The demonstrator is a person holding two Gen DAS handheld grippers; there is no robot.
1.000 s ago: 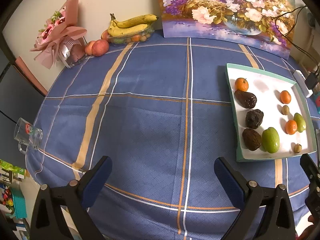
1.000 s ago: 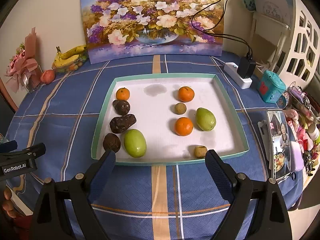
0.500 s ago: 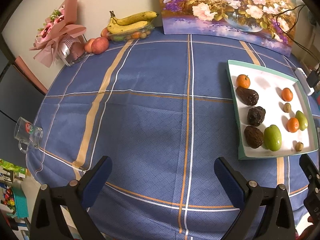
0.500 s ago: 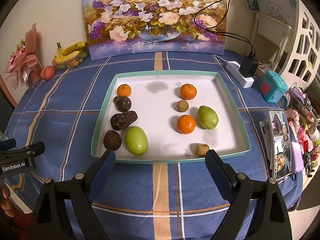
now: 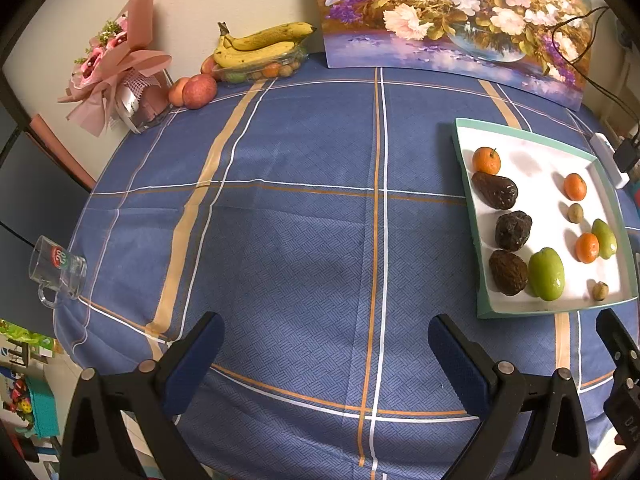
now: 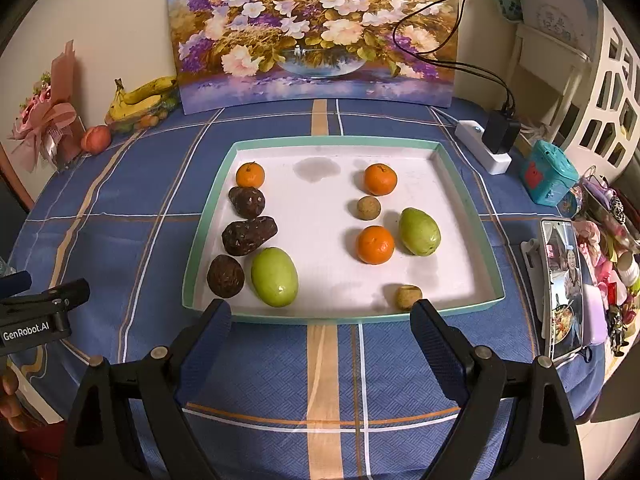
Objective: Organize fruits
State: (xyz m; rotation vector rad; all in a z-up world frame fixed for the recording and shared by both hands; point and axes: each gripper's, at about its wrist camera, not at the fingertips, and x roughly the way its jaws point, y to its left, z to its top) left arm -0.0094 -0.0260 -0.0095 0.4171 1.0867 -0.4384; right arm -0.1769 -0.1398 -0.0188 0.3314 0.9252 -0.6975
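Observation:
A white tray with a teal rim (image 6: 460, 184) (image 5: 466, 184) lies on the blue checked tablecloth. It holds three oranges (image 6: 375, 245), three dark brown fruits (image 6: 249, 236), two green fruits (image 6: 275, 277) and two small tan fruits (image 6: 409, 297). In the left wrist view the same fruits show at the right, such as a green fruit (image 5: 546, 274). My right gripper (image 6: 321, 322) is open and empty just in front of the tray's near rim. My left gripper (image 5: 326, 338) is open and empty above bare cloth, left of the tray.
A flower painting (image 6: 316, 32) leans on the back wall. Bananas in a clear dish (image 5: 260, 50), apples (image 5: 199, 90) and a bouquet (image 5: 116, 64) stand at the back left. A glass mug (image 5: 58, 270) sits at the left edge. A phone (image 6: 562, 288), power strip (image 6: 484, 148) and teal box (image 6: 548, 178) are at the right.
Both grippers have drawn back slightly from the table, so the tray and fruits sit a little farther away in both views. Jaws stay open; no fruit has moved.

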